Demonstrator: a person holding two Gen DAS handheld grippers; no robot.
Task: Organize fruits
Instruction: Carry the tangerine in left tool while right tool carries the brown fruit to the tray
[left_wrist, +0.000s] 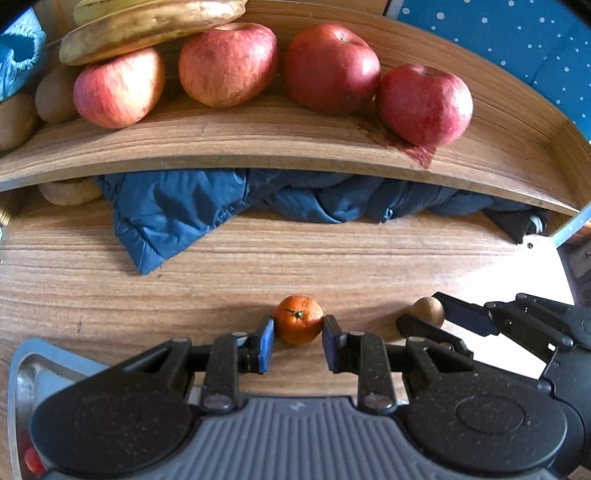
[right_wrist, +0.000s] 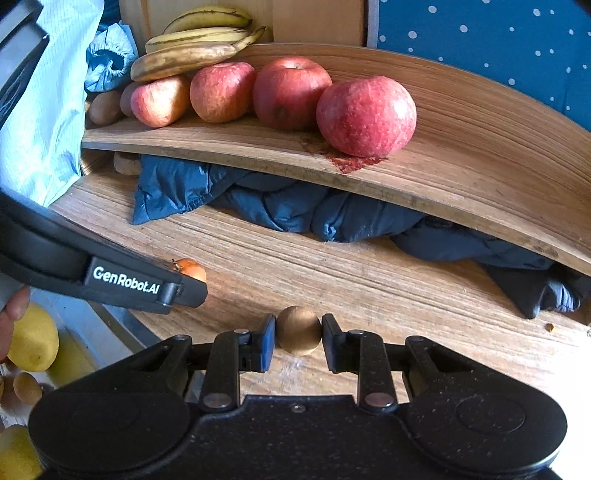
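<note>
**Both grippers loaded above the wooden table**

While the left gripper (left_wrist: 298, 334) clamps a small orange mandarin (left_wrist: 299, 319) between its blue pads, the right gripper (right_wrist: 298, 336) is clenched on a round brown fruit (right_wrist: 298, 329), and both sit just above the wooden table (right_wrist: 369, 280). Seen from the right wrist, the left gripper reaches in from the left, the mandarin peeking past its tip. Farther back over the table, a raised wooden shelf (left_wrist: 280, 136) carries four red apples (left_wrist: 229, 62) in a row, bananas (left_wrist: 147, 26) piled at their left end and brown fruits beside those. Under the shelf, on the table, lies a crumpled blue jacket (left_wrist: 177, 214). At the table's near left edge, a metal tray (left_wrist: 22, 373) shows; the right wrist view catches yellow fruits (right_wrist: 33, 338) there.
</note>
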